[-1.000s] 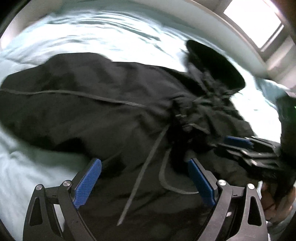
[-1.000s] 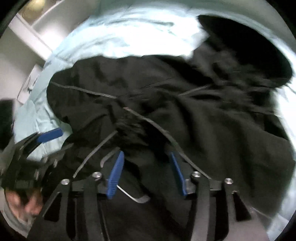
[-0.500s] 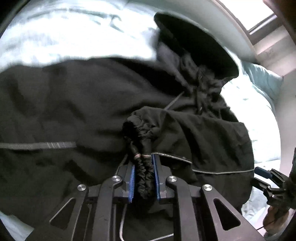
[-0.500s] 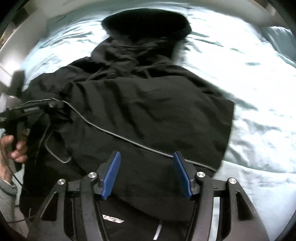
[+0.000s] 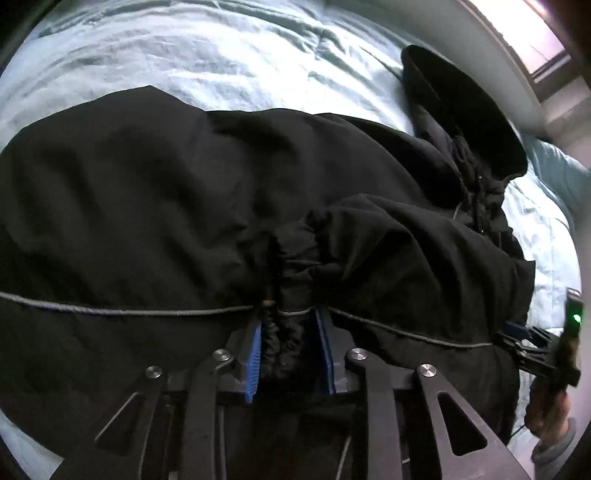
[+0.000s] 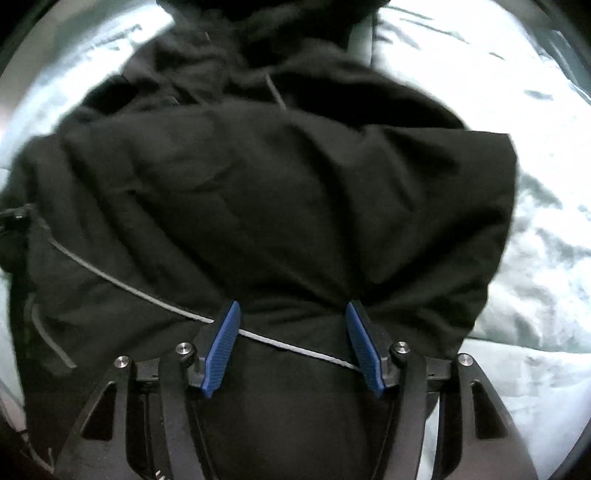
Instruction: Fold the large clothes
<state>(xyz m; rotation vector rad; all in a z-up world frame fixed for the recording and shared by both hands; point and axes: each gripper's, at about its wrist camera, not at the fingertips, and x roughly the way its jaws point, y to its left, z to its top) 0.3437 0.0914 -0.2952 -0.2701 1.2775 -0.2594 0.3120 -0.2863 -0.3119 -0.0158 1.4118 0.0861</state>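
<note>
One black jacket [image 5: 155, 206], spread on pale blue bedding [image 5: 221, 55]. Left gripper [image 5: 290, 354]: clamped on gathered cuff [image 5: 284, 332]. Right gripper [image 6: 291, 347]: wide apart, pressed onto jacket, gripping nothing.

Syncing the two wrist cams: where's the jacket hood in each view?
Left wrist: hood upper right, lying on the sheet.
Right wrist: hood top centre, cut off by the frame, blurred.
Shared landmark: the grey piping line crossing the jacket by each pair of tongs.
</note>
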